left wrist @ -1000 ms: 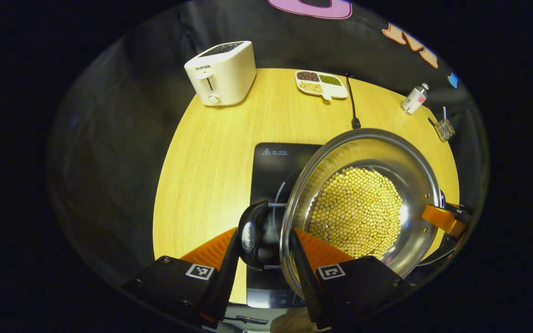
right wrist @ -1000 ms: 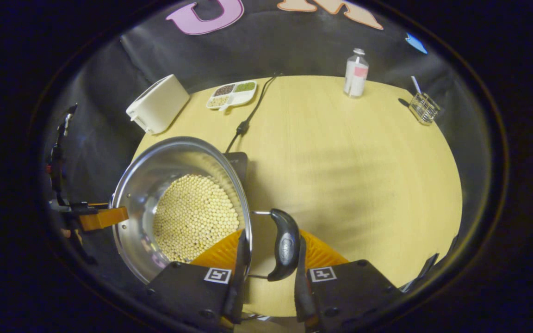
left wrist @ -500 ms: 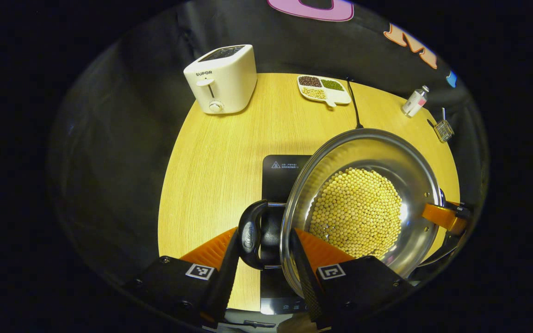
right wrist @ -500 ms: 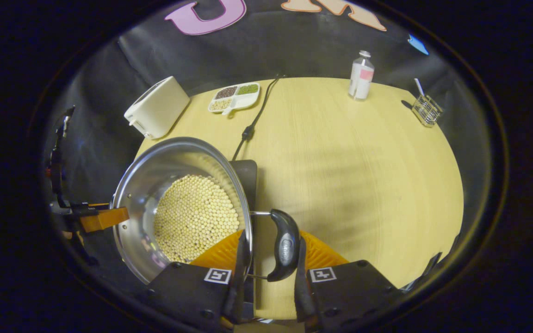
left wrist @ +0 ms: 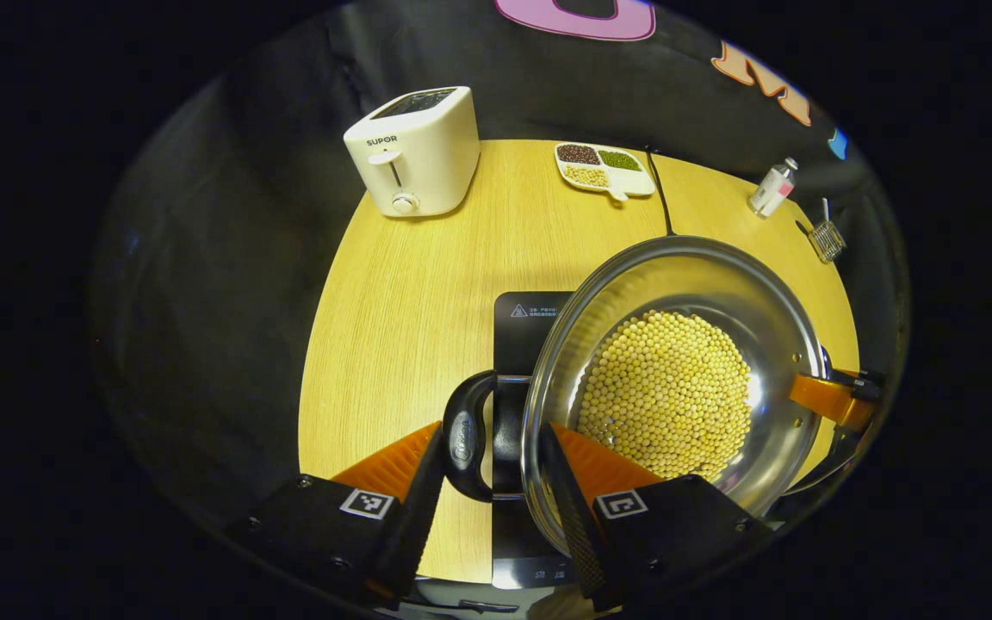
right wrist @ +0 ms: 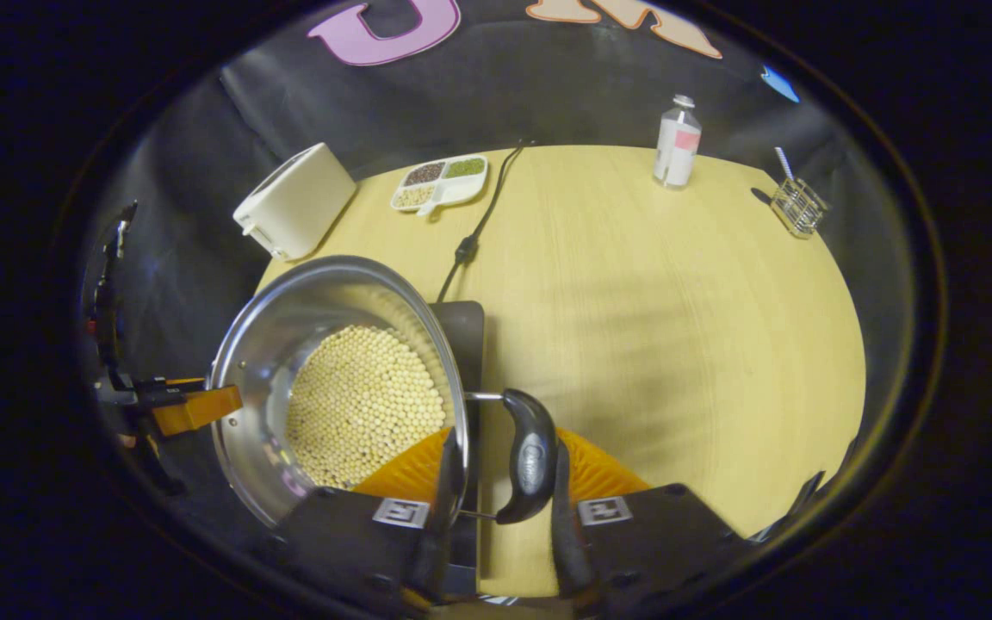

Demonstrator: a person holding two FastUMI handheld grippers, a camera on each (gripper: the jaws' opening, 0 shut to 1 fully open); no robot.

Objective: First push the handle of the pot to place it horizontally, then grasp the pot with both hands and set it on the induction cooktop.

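Pot: a steel pot (left wrist: 677, 379) with a layer of soybeans (left wrist: 666, 394) across its bottom, held between the two claws over the black induction cooktop (left wrist: 520, 344); I cannot tell whether its base touches the glass yet.
Left claw: the left claw (left wrist: 496, 508) is clamped on the pot's left side handle (left wrist: 468, 437), one finger outside the black loop, the other against the pot's rim.
Right claw: the right claw (right wrist: 500, 508) is clamped on the right side handle (right wrist: 530, 455) in the same way, the loop and the rim both between its fingers.
Across the pot: from the left gripper view the other claw's tip shows at the far rim; from the right gripper view its opposite number shows likewise.
Bench: a pale wooden bench (right wrist: 677, 301) carries everything.
Far edge: a white toaster (left wrist: 414, 151), a divided dish of beans (left wrist: 604, 165), a small bottle (right wrist: 677, 142) and a wire basket (right wrist: 796, 207).
Cord: a black power cord (right wrist: 474, 232) runs from the cooktop toward the back wall.
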